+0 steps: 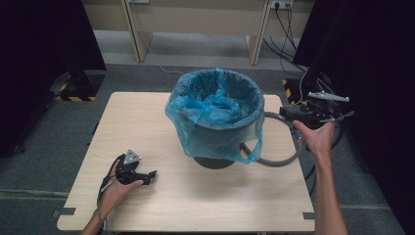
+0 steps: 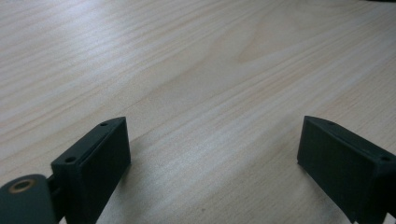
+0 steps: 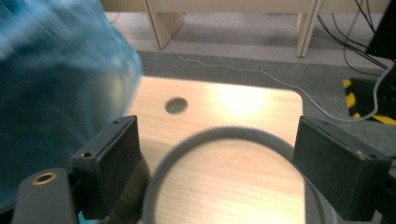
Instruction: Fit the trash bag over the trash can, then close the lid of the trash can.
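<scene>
At lower left of the high view, the left gripper (image 1: 147, 176) is resting on the table (image 1: 195, 205), jaws apart and empty. At right, the right gripper (image 1: 284, 115), jaws also apart, is hovering over the grey ring (image 1: 279, 161) lying flat beside the bin (image 1: 220, 142) with its blue bag (image 1: 215, 105). A clumsy grab risks snagging the bag and tipping the bin.

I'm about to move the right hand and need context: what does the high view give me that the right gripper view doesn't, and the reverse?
High view alone: the whole bin with its blue bag folded over the rim, and the left gripper resting open on the table.

Right gripper view alone: a round hole in the tabletop, and the right gripper with its open jaws astride the grey ring.

Both: bag, ring, table, floor cables.
</scene>
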### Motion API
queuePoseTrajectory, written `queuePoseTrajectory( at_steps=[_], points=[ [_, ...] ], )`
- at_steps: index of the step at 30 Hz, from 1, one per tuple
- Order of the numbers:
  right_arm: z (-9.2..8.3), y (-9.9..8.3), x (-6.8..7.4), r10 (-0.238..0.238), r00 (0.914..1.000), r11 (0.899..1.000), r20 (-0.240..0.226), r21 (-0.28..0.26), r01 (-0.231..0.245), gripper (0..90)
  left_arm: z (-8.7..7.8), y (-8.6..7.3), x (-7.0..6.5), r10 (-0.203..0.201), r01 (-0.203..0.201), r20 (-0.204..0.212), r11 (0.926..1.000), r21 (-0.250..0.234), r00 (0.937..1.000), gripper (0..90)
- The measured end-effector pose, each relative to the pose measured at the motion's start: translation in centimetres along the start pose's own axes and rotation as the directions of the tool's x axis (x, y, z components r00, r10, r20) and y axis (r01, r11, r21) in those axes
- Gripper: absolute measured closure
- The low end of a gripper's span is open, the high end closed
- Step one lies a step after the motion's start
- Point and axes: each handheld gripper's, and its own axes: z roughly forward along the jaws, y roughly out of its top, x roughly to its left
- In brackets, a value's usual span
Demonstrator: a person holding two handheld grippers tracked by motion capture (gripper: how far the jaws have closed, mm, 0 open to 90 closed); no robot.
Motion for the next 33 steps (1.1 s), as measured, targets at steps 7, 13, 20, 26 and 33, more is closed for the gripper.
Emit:
queuePoseTrajectory(
  at_steps=[7, 13, 20, 26, 33],
  points=[
    [1.0, -4.0, -1.7, 0.029, 0.9987, 0.999, 0.041, 0.028, -0.030, 16.4, 0.0, 0.0, 0.0, -0.001, 0.001, 0.000, 1.0000, 0.000, 1.0000, 8.5],
    [2.2, -7.0, -3.6, 0.068, 0.9935, 0.995, 0.091, 0.069, -0.075, 17.1, 0.0, 0.0, 0.0, -0.003, 0.003, -0.004, 1.0000, 0.001, 1.0000, 8.2],
    [3.0, -9.3, -5.5, 0.100, 0.9827, 0.988, 0.156, 0.097, -0.116, 18.8, 0.0, 0.0, 0.0, -0.004, 0.004, -0.006, 1.0000, 0.001, 1.0000, 8.0],
    [3.7, -11.4, -6.9, 0.136, 0.9722, 0.980, 0.190, 0.120, -0.161, 22.4, 0.0, 0.0, 0.0, -0.005, 0.005, -0.008, 1.0000, 0.002, 1.0000, 8.1],
    [4.4, -13.3, -8.5, 0.160, 0.9608, 0.966, 0.226, 0.167, -0.200, 33.0, 0.0, 0.0, 0.0, -0.006, 0.006, -0.010, 1.0000, 0.002, 0.9999, 8.1]
  ],
)
